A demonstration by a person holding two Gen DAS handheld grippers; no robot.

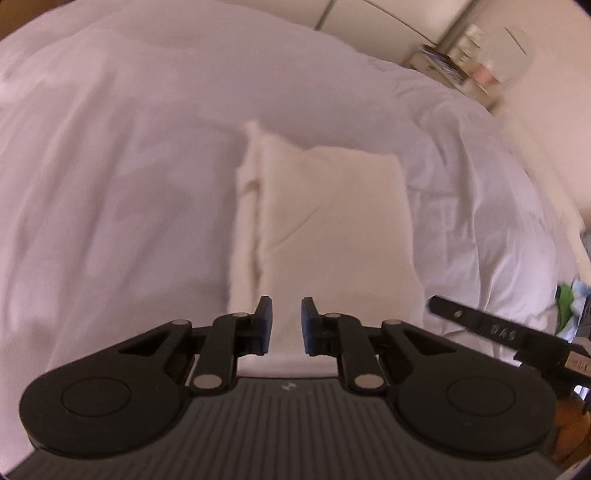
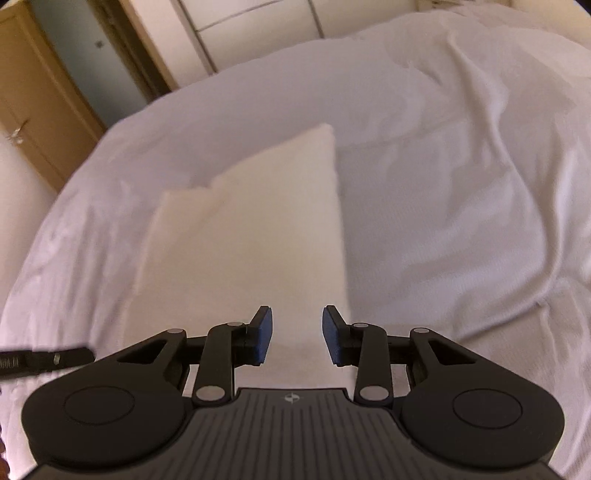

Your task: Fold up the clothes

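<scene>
A: What is the cream cloth (image 1: pixel 332 221) like to handle, judging by how it lies?

B: It looks soft and light, with no stiffness. It lies folded into a long flat rectangle on the bed (image 1: pixel 110 166), and a narrower layer (image 1: pixel 245 206) peeks out along its left side in the left wrist view. It probably drapes and sags as soon as one edge is lifted, and the layers may slide apart if only the top one is pinched.

A: So where would one take hold?

B: Most likely at the two near corners or along the near short edge, pinching through every layer at once. The cloth is pale on a white sheet, and both views are a little blurred, so the exact edge is hard to pick out.

A: Where does it sit relative to each tool?

B: The left hand-held gripper (image 1: pixel 287 326) hangs above the near end of the cloth, towards its left half, with the cloth running away ahead of it. Its jaws stand narrowly apart and hold nothing. The right hand-held gripper (image 2: pixel 297 336) is over the near end too, close to the right edge, jaws parted somewhat wider, also empty. Whether either touches the fabric cannot be told.

A: And around that?

B: Rumpled white bedding on all sides, a wooden door (image 2: pixel 40 122) and pale cupboards (image 2: pixel 258 29) beyond, and a cluttered shelf (image 1: pixel 461 59) by the far wall.
</scene>
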